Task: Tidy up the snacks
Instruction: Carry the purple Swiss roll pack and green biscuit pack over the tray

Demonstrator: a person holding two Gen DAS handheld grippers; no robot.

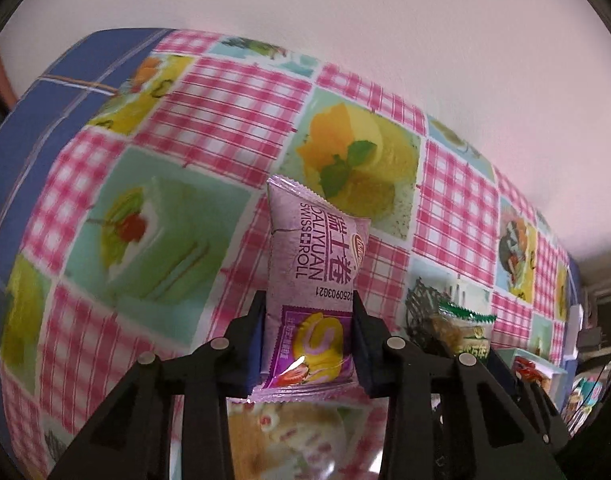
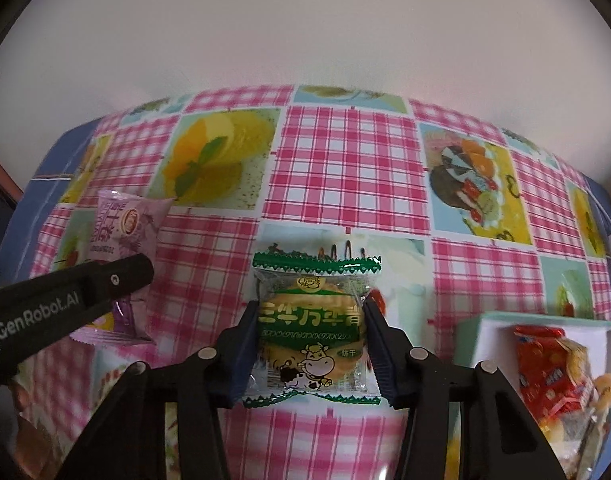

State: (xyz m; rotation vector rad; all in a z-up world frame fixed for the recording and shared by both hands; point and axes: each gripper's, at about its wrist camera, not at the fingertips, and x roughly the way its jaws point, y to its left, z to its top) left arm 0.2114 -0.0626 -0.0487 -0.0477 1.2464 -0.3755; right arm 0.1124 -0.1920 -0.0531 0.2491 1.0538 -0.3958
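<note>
Left gripper (image 1: 308, 344) clamps a purple cake packet (image 1: 313, 280) reading "DALIYUAN SWISS ROLL"; right gripper (image 2: 311, 344) pinches a green biscuit packet (image 2: 311, 328) beside the white box (image 2: 481, 344) holding red snacks (image 2: 545, 372).

Left gripper (image 1: 309, 344) clamped on a pink packet (image 1: 311, 280), right gripper (image 2: 309, 344) clamped on a green packet (image 2: 311, 332)

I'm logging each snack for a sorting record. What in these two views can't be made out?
- Box, right wrist view: far end cut off by the frame; contents beyond the red packet unclear.
- Swiss roll packet, left wrist view: sides covered by the left gripper.
- Biscuit packet: sides hidden by the right gripper.
</note>
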